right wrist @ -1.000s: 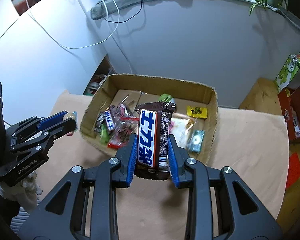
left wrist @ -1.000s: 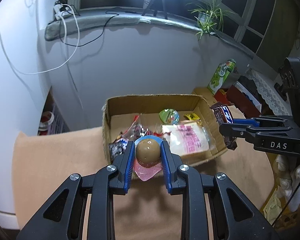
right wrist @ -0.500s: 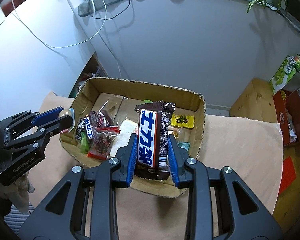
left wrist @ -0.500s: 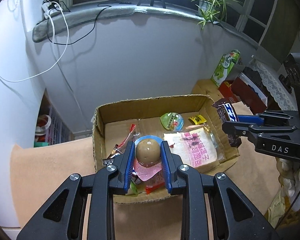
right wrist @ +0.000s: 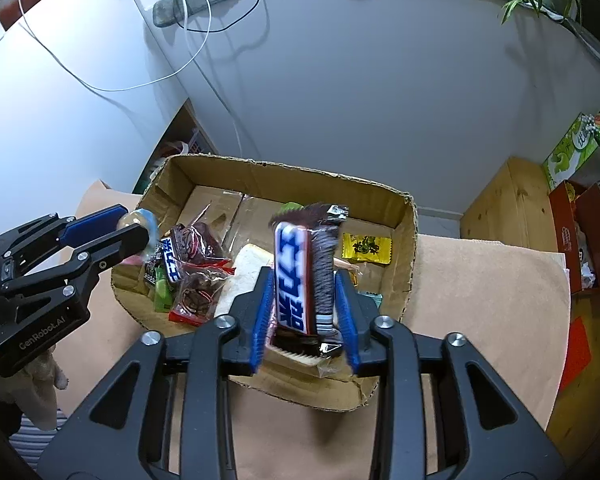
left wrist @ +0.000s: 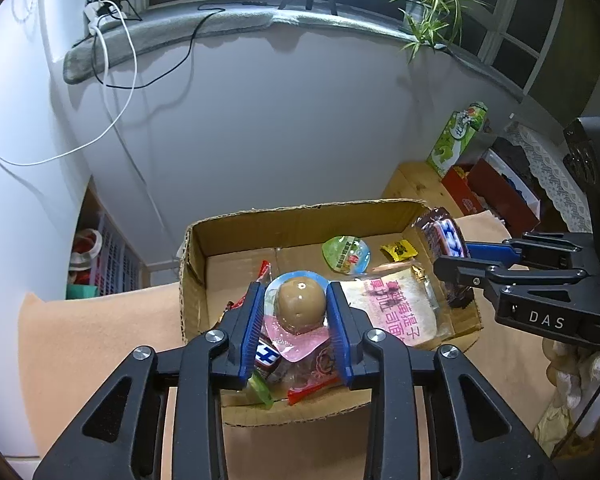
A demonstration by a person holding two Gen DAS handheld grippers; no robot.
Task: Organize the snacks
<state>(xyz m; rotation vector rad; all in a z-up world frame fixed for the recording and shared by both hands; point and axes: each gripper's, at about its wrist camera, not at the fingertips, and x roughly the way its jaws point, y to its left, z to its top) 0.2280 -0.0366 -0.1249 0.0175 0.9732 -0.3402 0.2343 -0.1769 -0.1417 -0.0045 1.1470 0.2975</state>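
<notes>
Both your grippers are over the open brown cardboard box (left wrist: 300, 220) on the tan cloth-covered table (left wrist: 100, 340).

Left gripper (left wrist: 298, 312): the fingers have just been opening. The round brown jelly cup with the blue rim and pink foil tab (left wrist: 300, 304) is between the blue pads, above the near-left part of the box. A thin gap shows on both sides of the cup, so the pads no longer press on it.

Right gripper (right wrist: 306, 312): the fingers have just been opening too, now at a medium spread. The brown chocolate bar with the blue-and-white label (right wrist: 304, 272) stands upright between them, motion-blurred, with clear gaps to both pads. It is not gripped. It sits over the near-right part of the box, above the white sliced bread in clear wrap (right wrist: 248, 272).

Already in the box: a green jelly cup (left wrist: 346, 254) and a small yellow candy wrapper (left wrist: 398, 250) toward the far wall, red and clear snack packets (right wrist: 196, 280) along the left side, and the bread in the middle.

The green carton (left wrist: 456, 136) stands off the table to the right, well apart from the box.
</notes>
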